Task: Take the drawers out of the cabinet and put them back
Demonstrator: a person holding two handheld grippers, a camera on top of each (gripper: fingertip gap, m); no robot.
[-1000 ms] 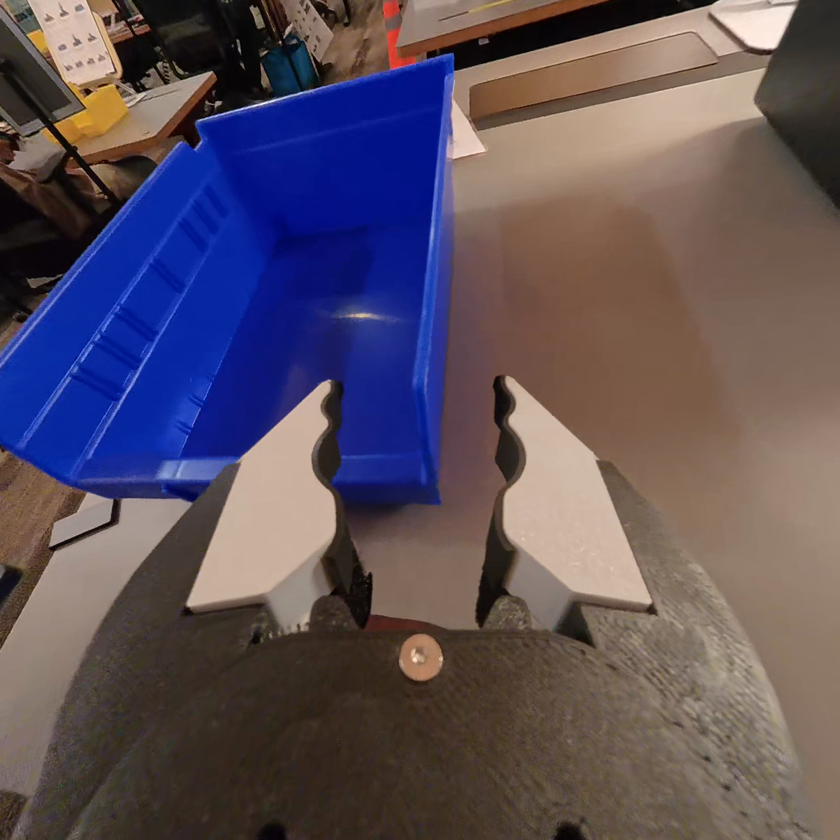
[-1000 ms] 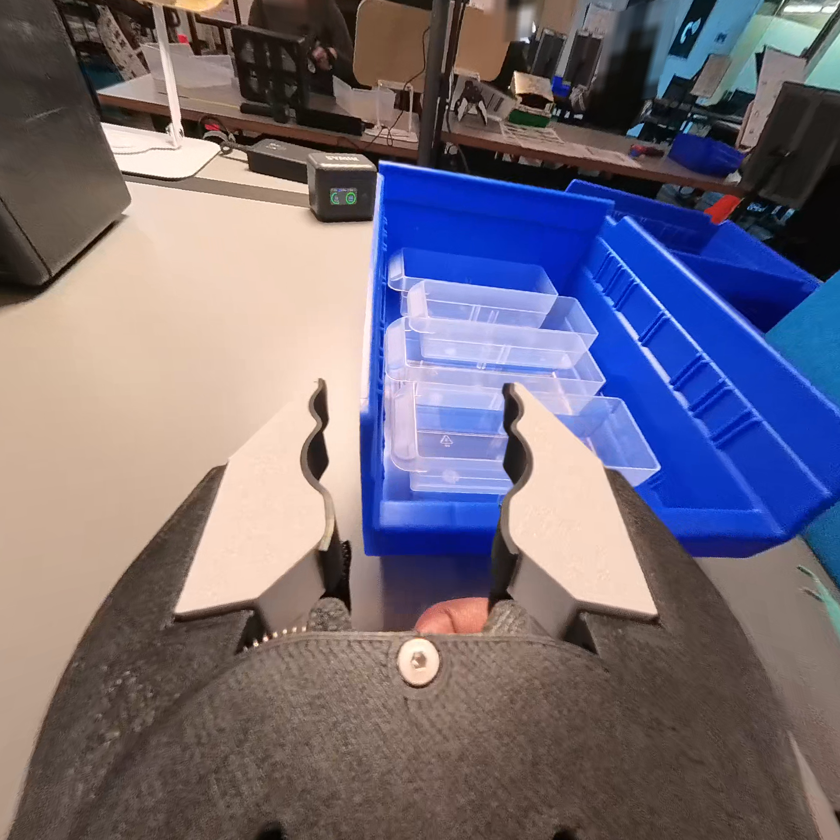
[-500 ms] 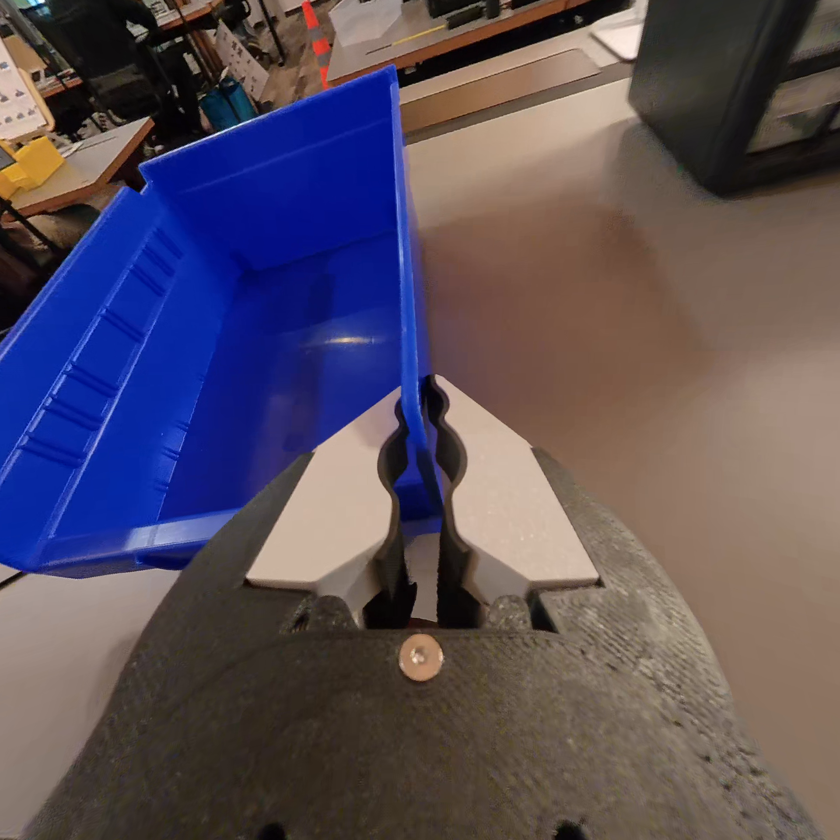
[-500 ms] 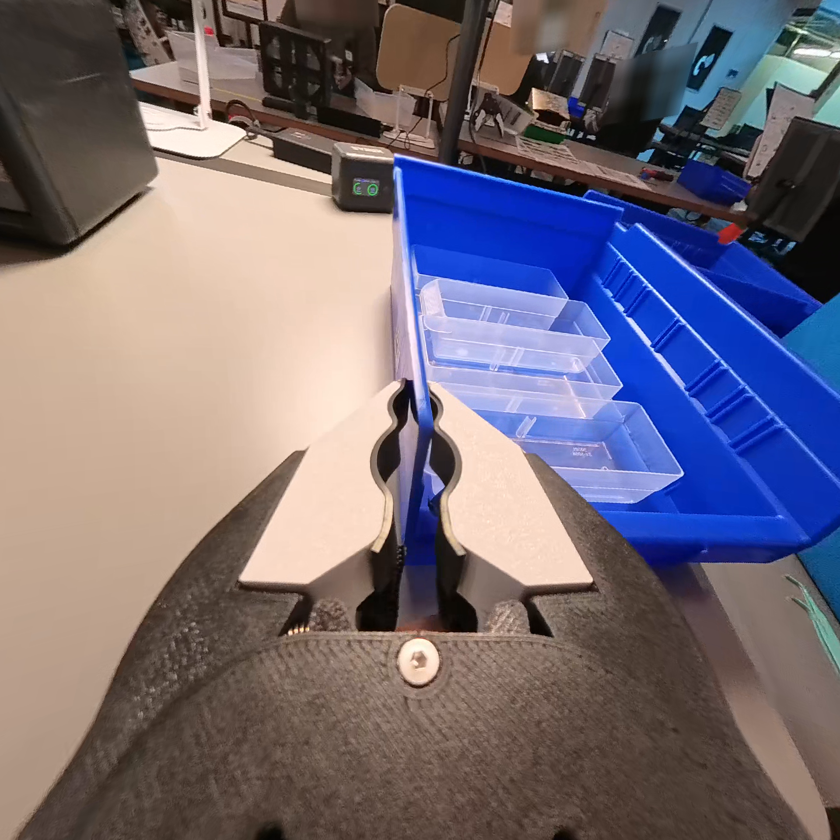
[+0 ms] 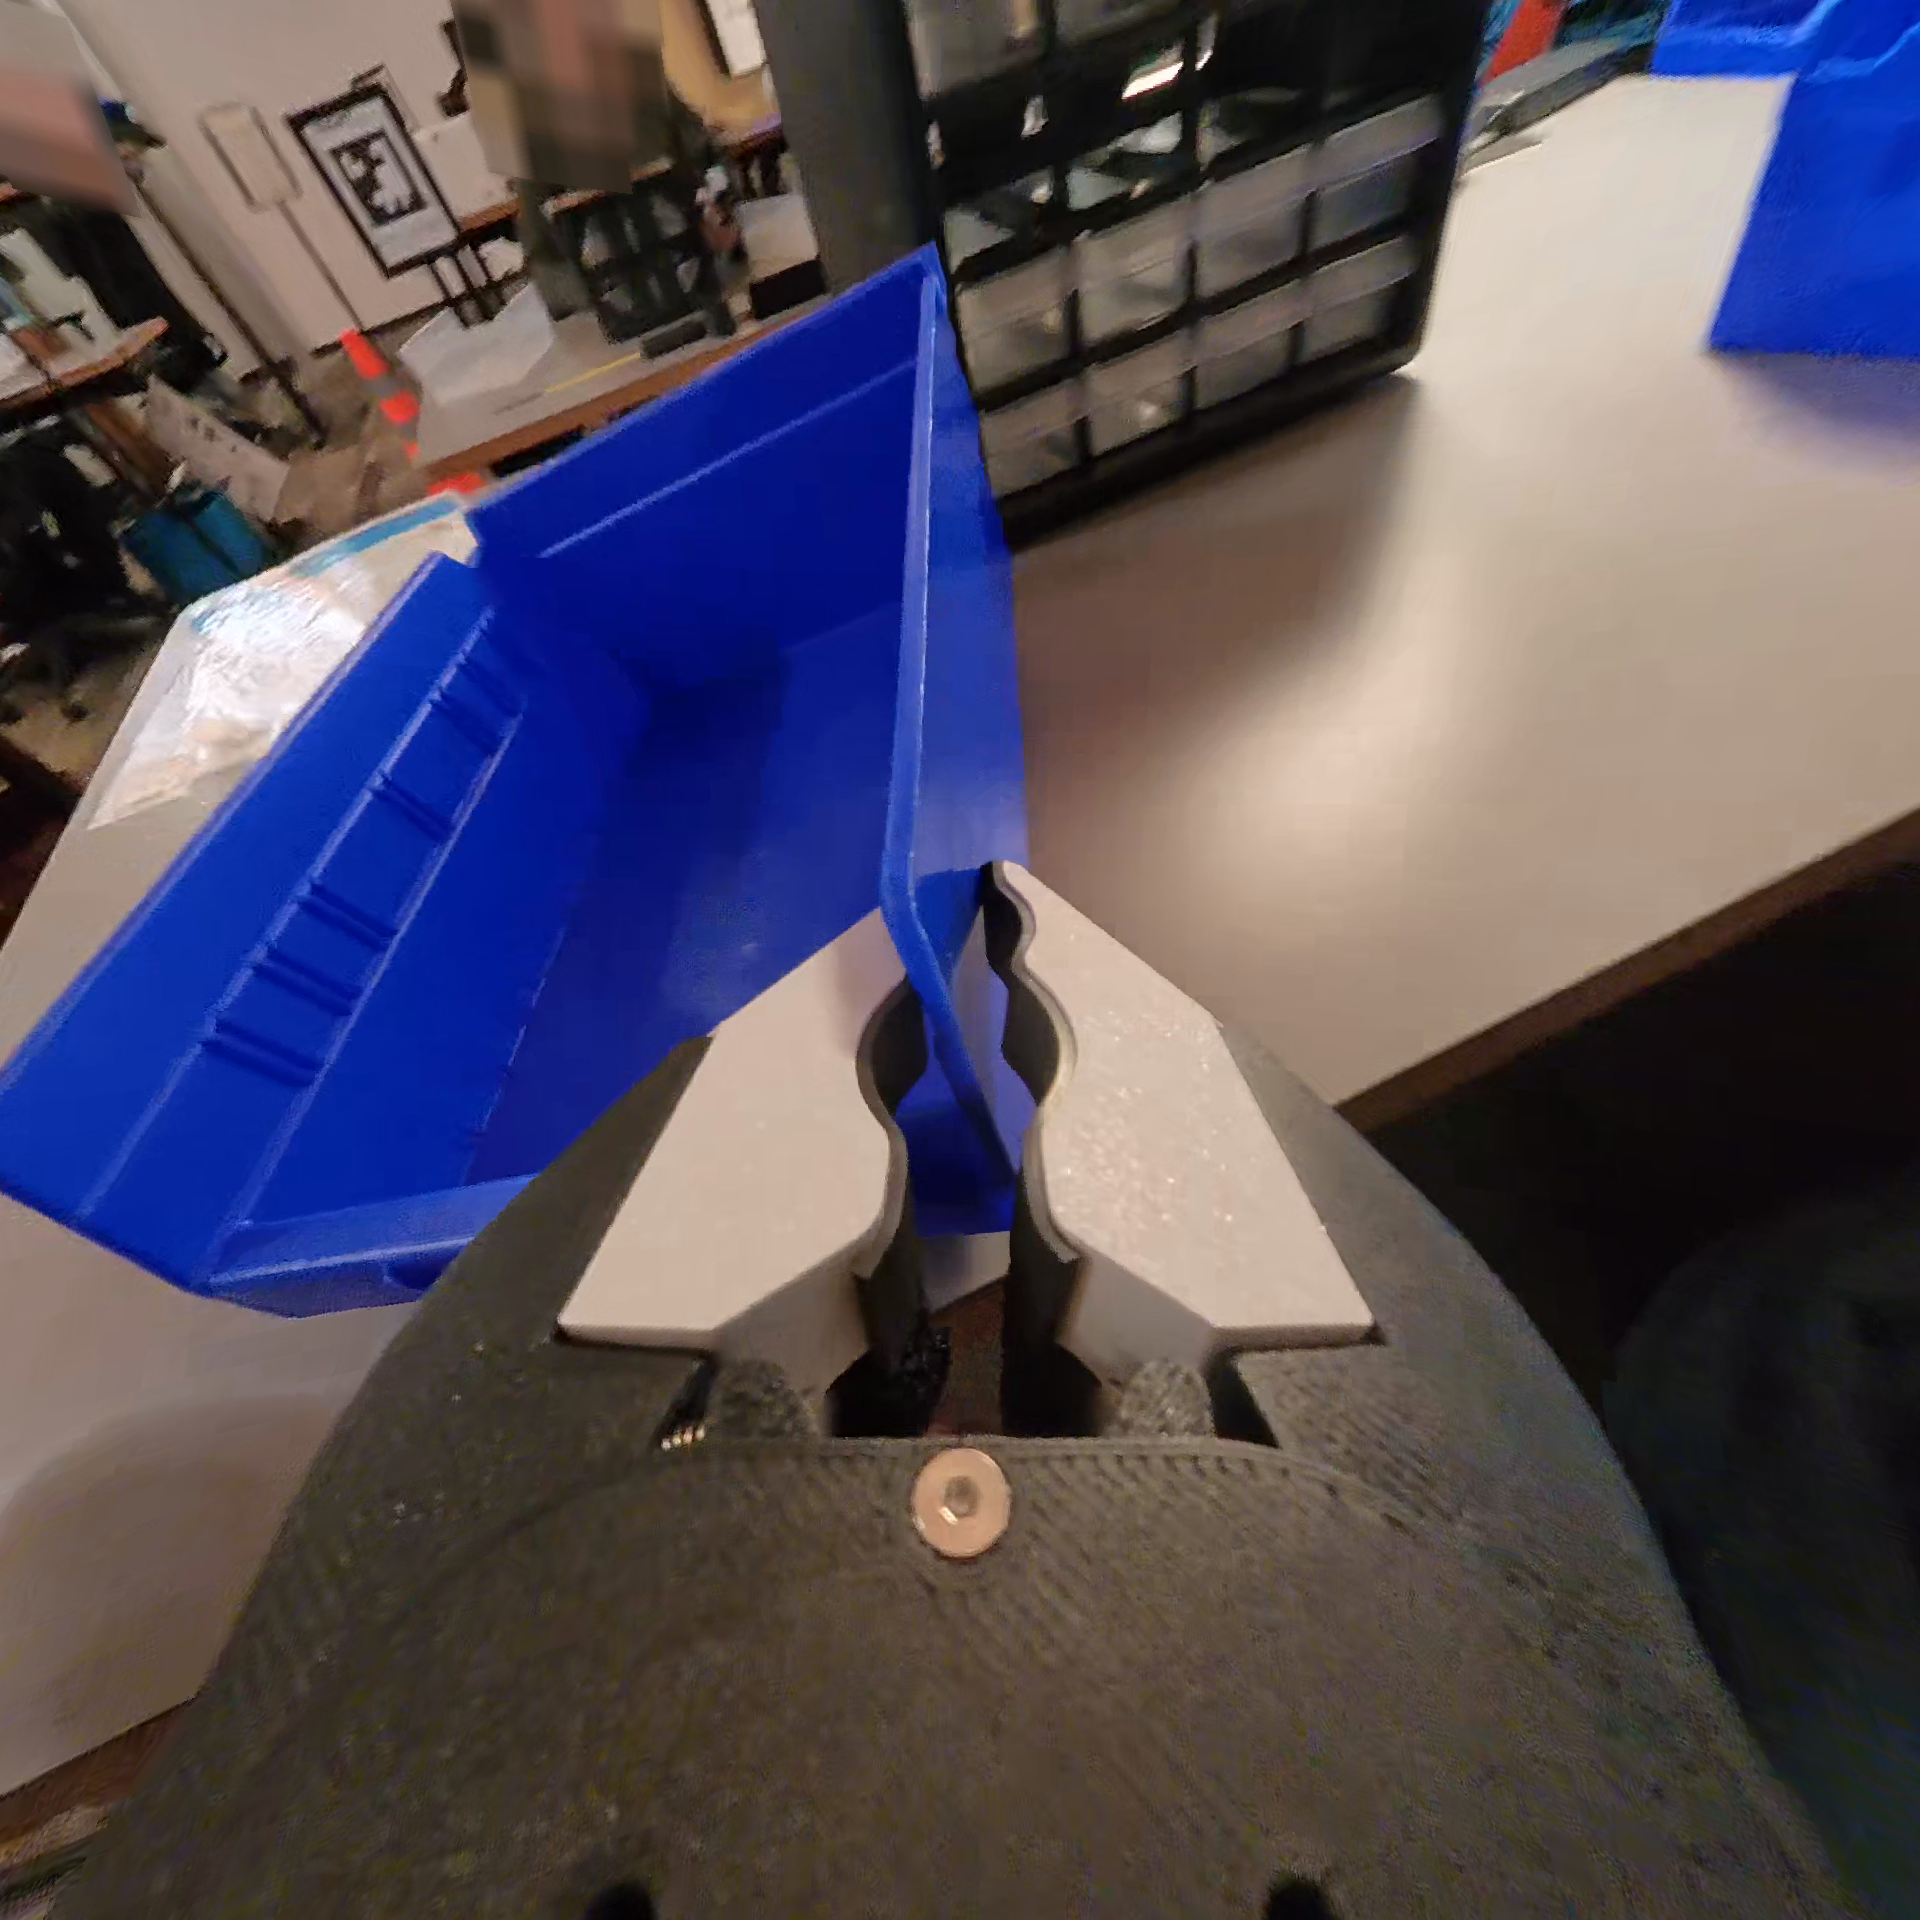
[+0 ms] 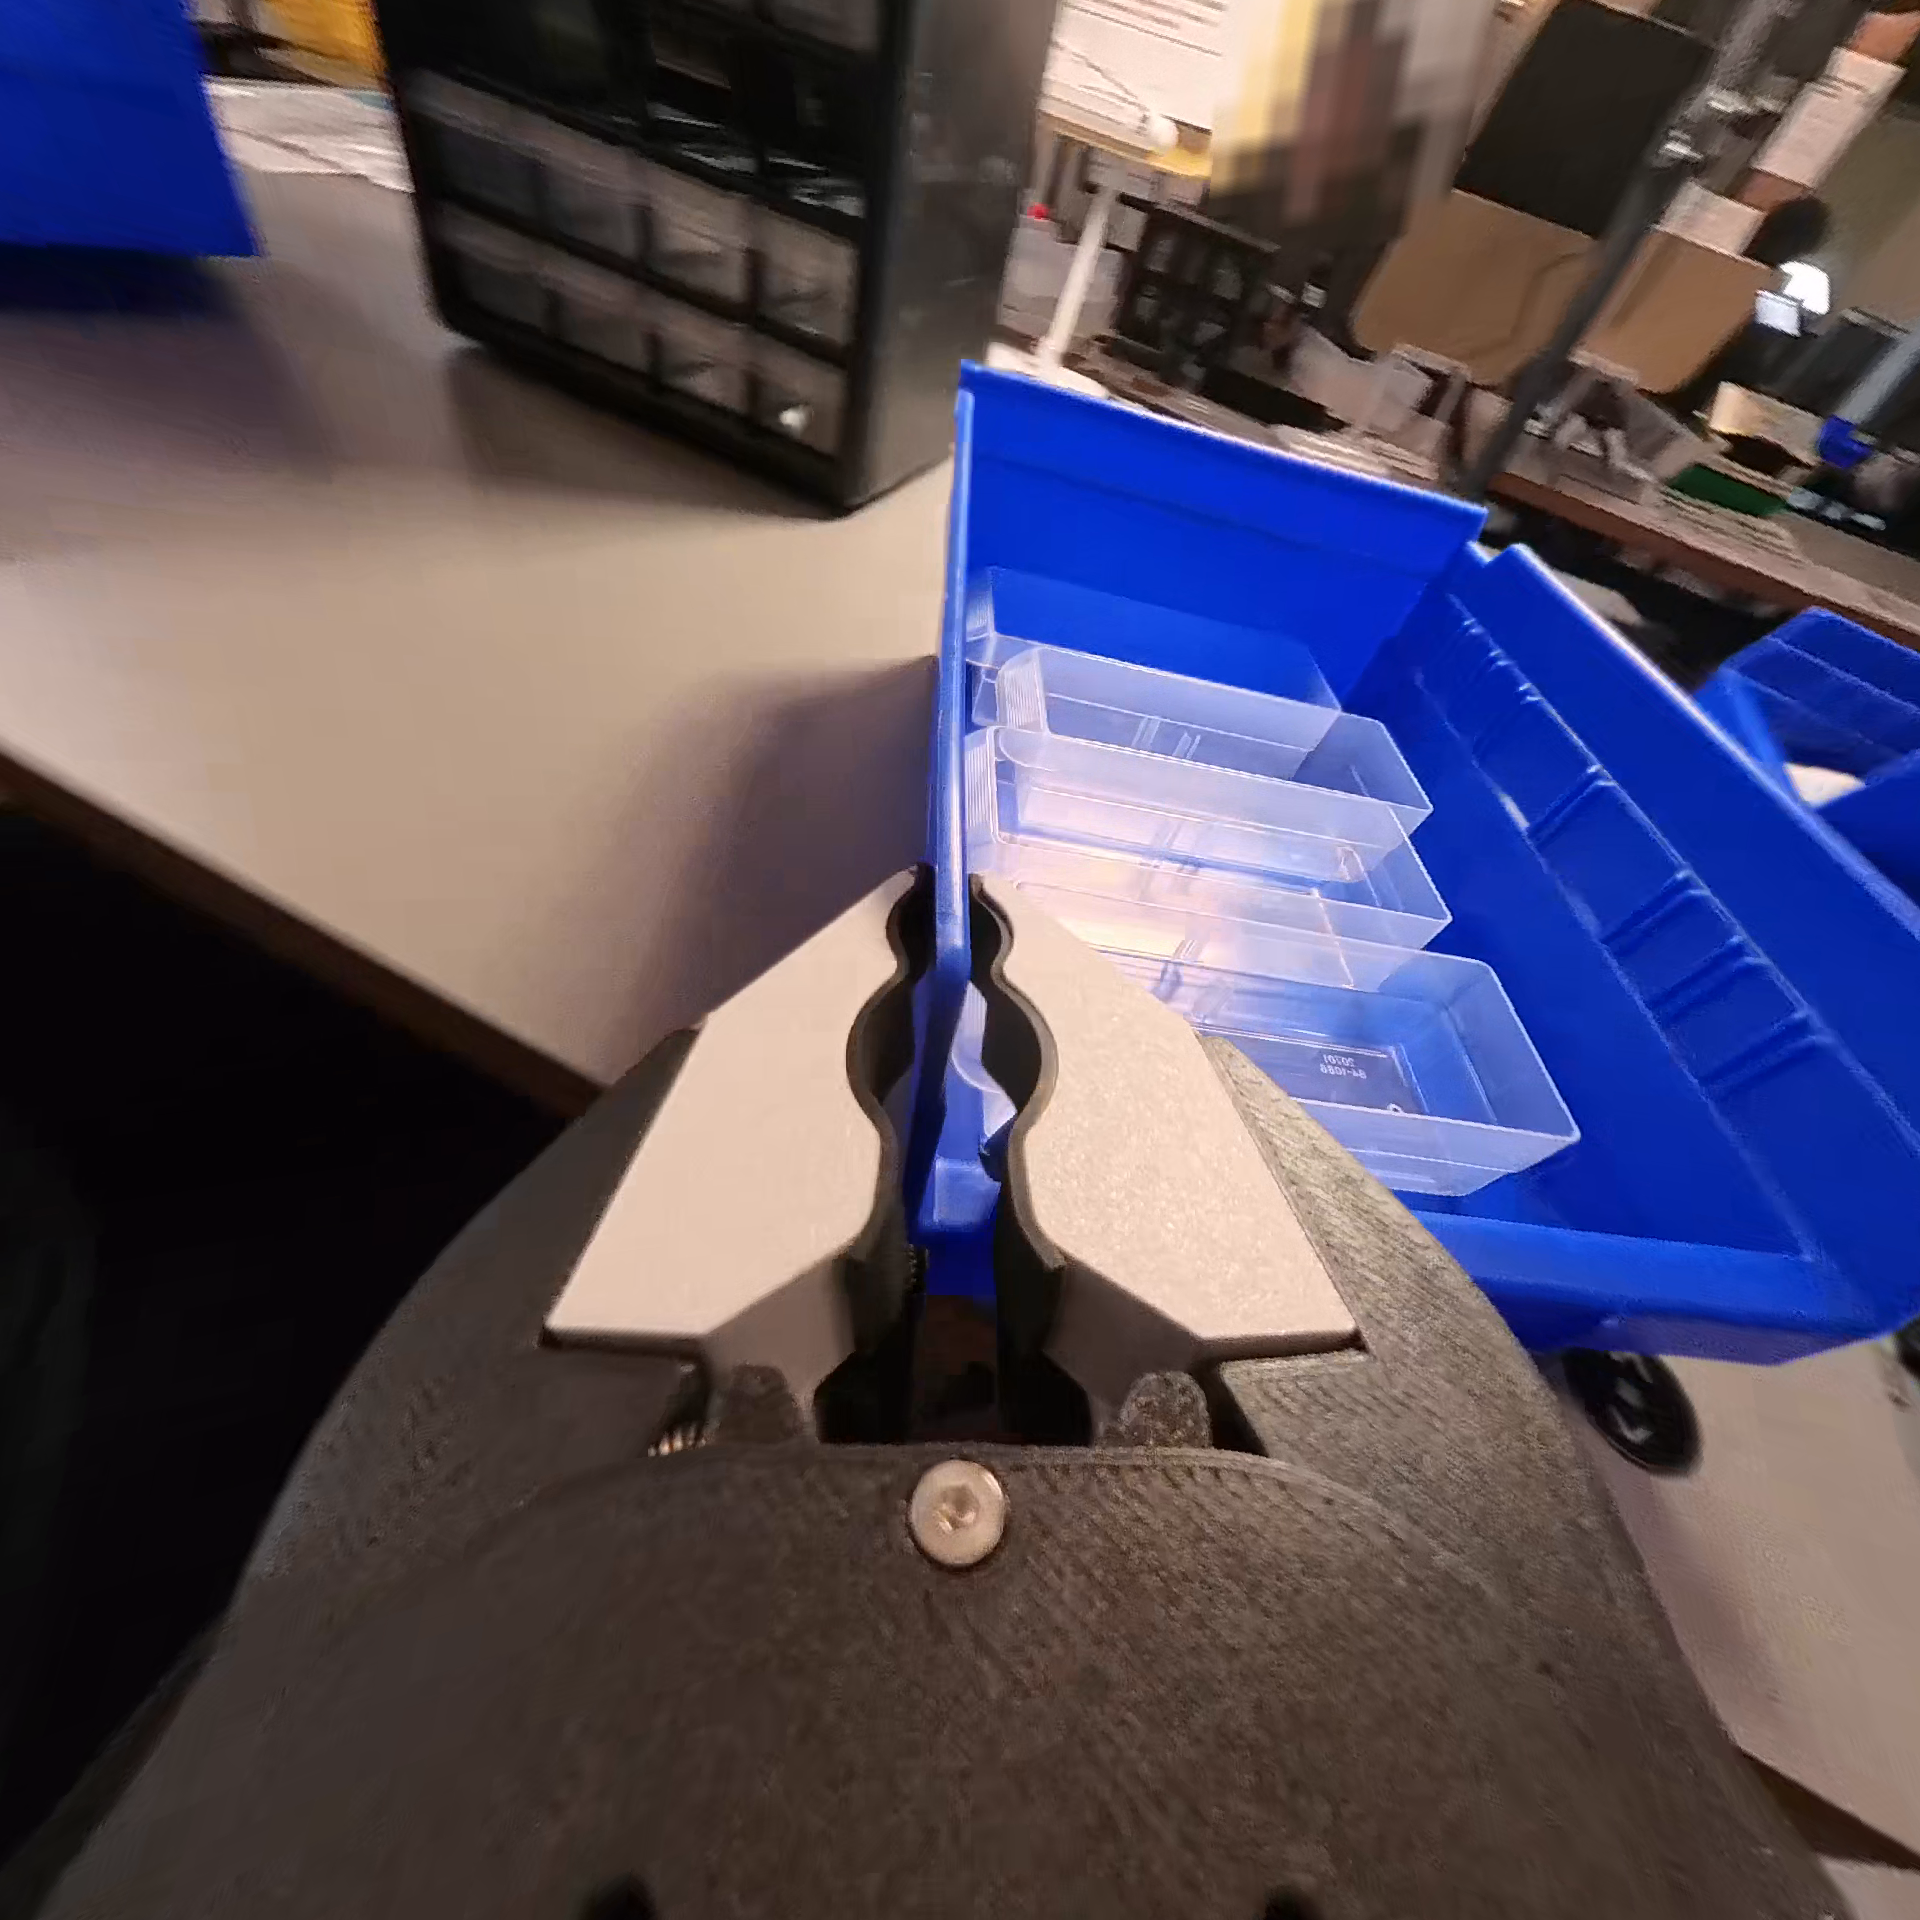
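Here, left hand-held gripper (image 5: 951,914) pinching tilted empty blue bin (image 5: 582,831), right hand-held gripper (image 6: 948,914) clamping drawer-filled blue bin (image 6: 1662,935).

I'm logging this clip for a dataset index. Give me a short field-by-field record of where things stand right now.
left gripper: jaws shut on the right wall of the empty blue bin
right gripper: jaws shut on the left wall of the loaded blue bin
loaded bin contents: clear plastic drawers, lying in an overlapping row
cabinet: black, standing on the grey table, beyond both bins
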